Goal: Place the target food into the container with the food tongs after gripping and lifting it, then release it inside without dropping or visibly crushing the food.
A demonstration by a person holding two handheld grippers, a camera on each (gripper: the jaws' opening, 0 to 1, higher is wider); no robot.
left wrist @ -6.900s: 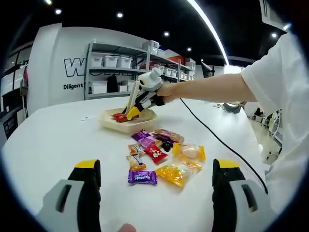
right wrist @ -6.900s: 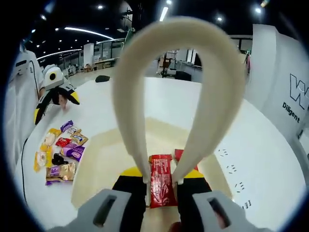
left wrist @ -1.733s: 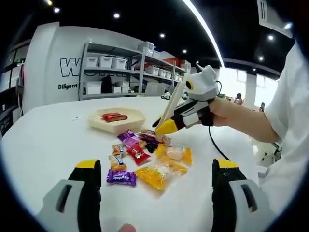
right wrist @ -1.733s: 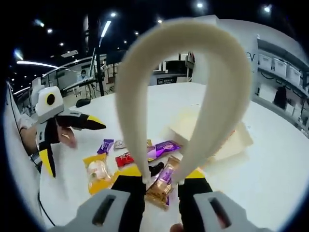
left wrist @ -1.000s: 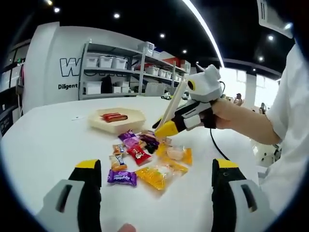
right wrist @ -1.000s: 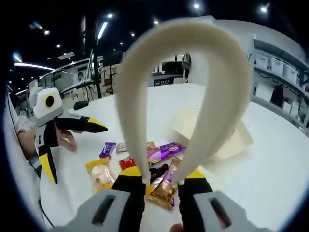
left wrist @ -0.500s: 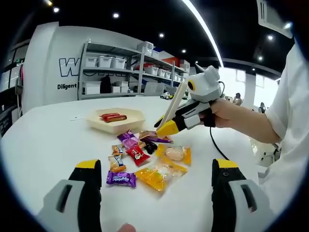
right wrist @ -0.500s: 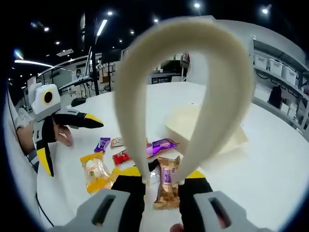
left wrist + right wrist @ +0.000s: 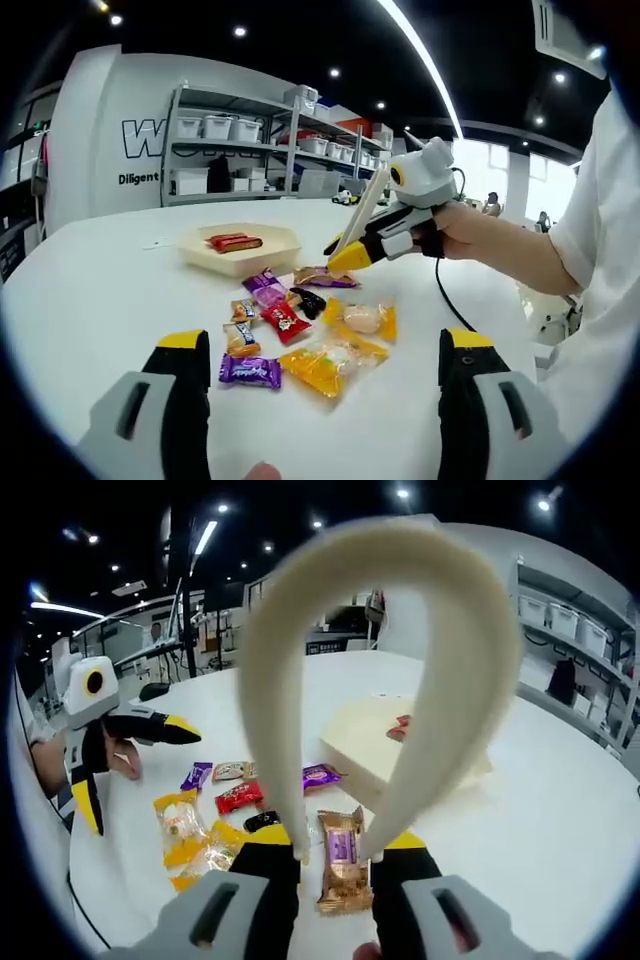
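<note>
My right gripper (image 9: 342, 846) is shut on cream food tongs (image 9: 270, 680). Their tips pinch a gold packet with a purple label (image 9: 342, 875), which hangs just above the white table. In the left gripper view the right gripper (image 9: 350, 257) comes in from the right in a person's hand, with the tongs (image 9: 362, 205) and the gold packet (image 9: 322, 277) held between the snack pile and the beige tray (image 9: 245, 262). A red bar (image 9: 228, 241) lies in that tray (image 9: 360, 750). My left gripper (image 9: 325, 350) is open with nothing between its jaws, near the table's edge.
Loose snacks lie on the table: a purple candy (image 9: 248, 370), a yellow bag (image 9: 330, 362), a red pack (image 9: 282, 318), an orange bag (image 9: 365, 318). A black cable (image 9: 450, 310) runs along the right. The left gripper (image 9: 142, 780) sits beyond the pile. Shelving stands behind.
The tongs have lifted the gold packet out of the pile and carried it towards the tray. Earlier the red bar was set in the tray. The left gripper has stayed put.
</note>
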